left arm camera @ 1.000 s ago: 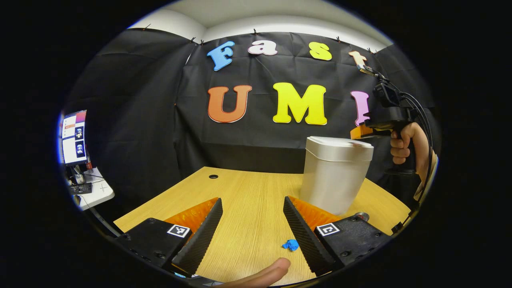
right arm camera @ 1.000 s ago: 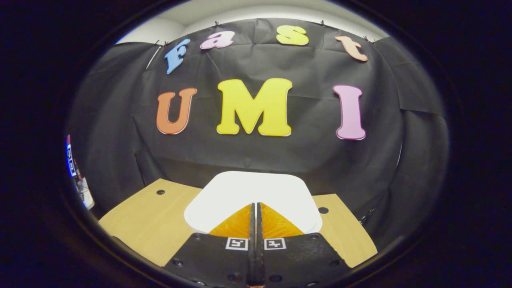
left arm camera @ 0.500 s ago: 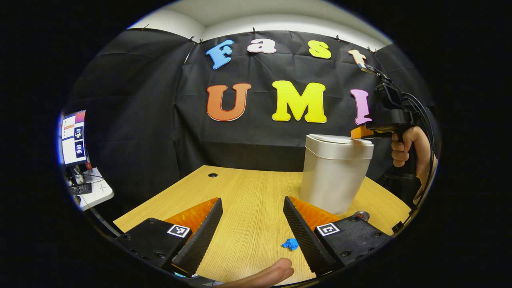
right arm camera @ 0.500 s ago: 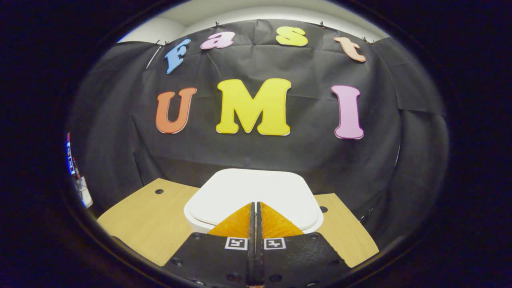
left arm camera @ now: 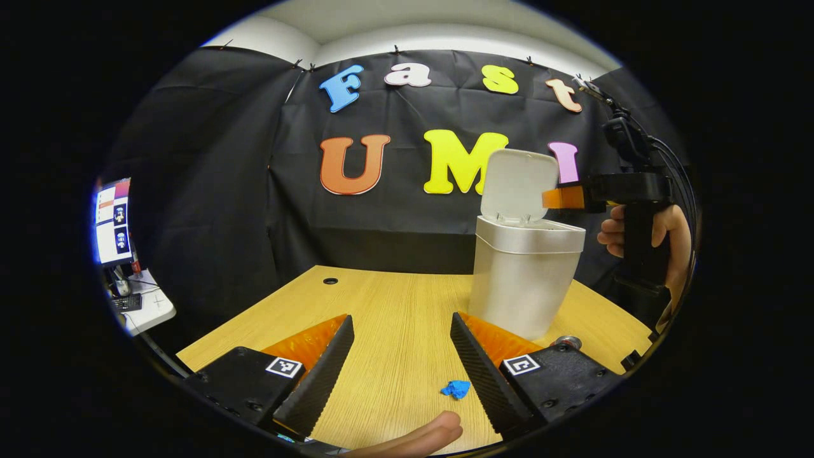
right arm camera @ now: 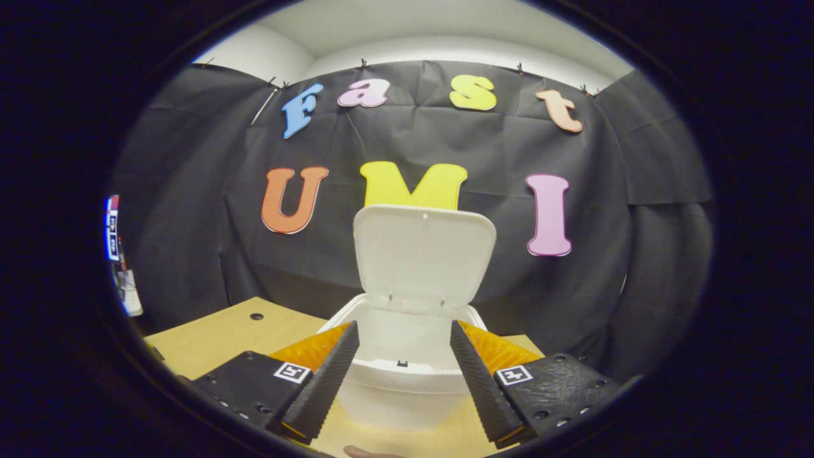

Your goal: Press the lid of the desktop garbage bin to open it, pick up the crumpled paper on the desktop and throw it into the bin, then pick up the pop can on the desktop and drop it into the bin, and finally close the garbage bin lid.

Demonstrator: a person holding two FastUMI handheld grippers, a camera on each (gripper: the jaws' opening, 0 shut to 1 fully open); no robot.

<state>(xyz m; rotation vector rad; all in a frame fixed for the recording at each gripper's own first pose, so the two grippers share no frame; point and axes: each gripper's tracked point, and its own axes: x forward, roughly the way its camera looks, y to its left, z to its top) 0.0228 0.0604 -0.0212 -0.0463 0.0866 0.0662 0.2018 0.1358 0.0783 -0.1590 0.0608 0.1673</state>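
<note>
We see the white plastic desktop bin [right arm camera: 407, 381] with its flip lid [right arm camera: 423, 254] standing upright. Our right gripper [right arm camera: 404, 375] hovers above it, jaws wide and empty. Our left gripper [left arm camera: 400, 362] gapes empty over the wooden desk [left arm camera: 394, 305], a small blue paper wad [left arm camera: 456, 388] between its fingers.

Tall plastic garbage bin [left arm camera: 524, 280]: on the wooden counter [left arm camera: 394, 318], far right, its hinged lid [left arm camera: 518, 184] upright at the far rim. Small crumpled paper wad [left arm camera: 456, 388]: on the counter, near edge, left of and nearer than the bin. Metal pop can [left arm camera: 566, 342]: just beside the bin's base, near right.
</note>
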